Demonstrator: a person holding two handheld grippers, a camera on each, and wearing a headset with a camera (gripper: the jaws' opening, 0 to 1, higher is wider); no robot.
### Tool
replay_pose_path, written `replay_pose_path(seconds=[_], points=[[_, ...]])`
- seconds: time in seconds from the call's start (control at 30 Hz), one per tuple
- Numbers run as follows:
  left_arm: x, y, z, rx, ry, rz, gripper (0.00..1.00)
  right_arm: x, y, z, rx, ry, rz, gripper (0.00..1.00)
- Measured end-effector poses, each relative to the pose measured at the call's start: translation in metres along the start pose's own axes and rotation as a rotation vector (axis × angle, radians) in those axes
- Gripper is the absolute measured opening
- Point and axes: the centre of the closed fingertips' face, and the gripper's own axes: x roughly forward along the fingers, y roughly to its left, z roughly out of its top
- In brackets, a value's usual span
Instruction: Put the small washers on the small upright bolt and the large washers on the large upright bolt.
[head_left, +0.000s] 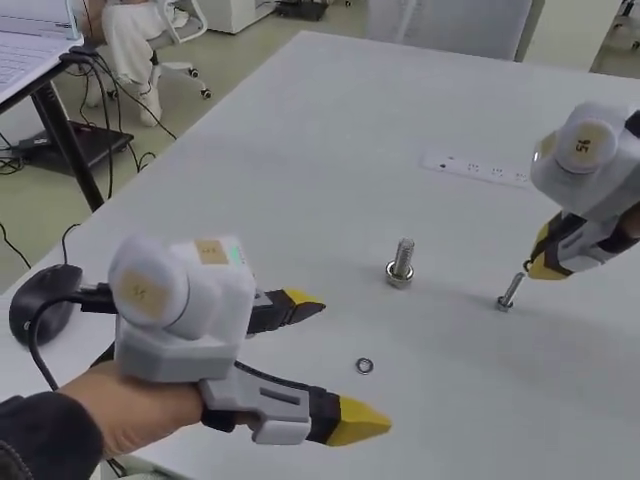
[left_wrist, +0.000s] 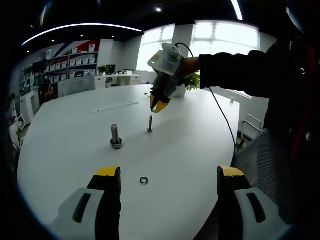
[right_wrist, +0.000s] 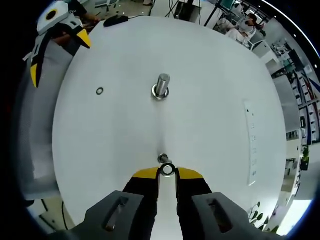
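Jaws of your left gripper (head_left: 343, 364) stand wide apart with nothing between their pads, and the tool hovers low over the near edge of the white table (head_left: 300, 150). Just past its yellow tips a loose washer (head_left: 364, 366) lies flat on the tabletop. In the left gripper view that ring sits a little ahead of the two jaws, in the gap between them. Farther out stands the large bolt (head_left: 401, 262), upright with its threaded end up and a wider ring at its foot. Whether that ring is the bolt's own head or a washer, you cannot tell from these views. To the right of it, and apart from it, stands the small bolt (head_left: 510, 291), which leans slightly in the head view. Your right gripper (head_left: 537, 266) angles down toward it with its jaws pinched on a held washer (right_wrist: 167, 170). That ring hangs just above the top of the small bolt and is not yet slipped over it. Beyond both bolts a white power strip (head_left: 475, 168) lies flat on the table.
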Motion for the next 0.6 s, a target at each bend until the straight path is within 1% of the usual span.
replay_pose_path(seconds=[0.6], points=[[0.002, 0.003, -0.003, -0.013, 0.009, 0.006, 0.78, 0.014, -0.004, -0.001, -0.011, 0.017, 0.027, 0.14]])
